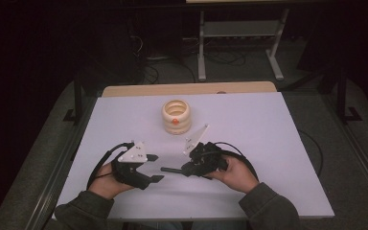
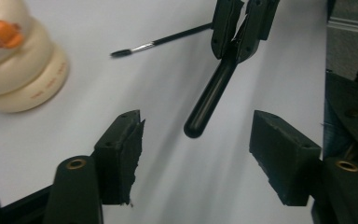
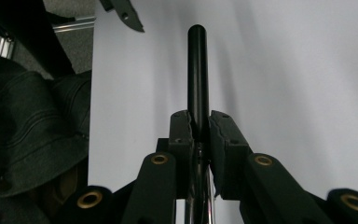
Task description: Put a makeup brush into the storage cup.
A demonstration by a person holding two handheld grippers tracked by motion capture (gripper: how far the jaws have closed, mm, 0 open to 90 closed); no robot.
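Room dim, floor and background near black — white table (image 1: pixel 268 143) alone brightly lit from above. Soft streaked shadows in gripper views; near jaws slightly blurred, high view grainy and soft

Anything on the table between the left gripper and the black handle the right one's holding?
No. In the high view, bare table separates the left gripper from the black handle.
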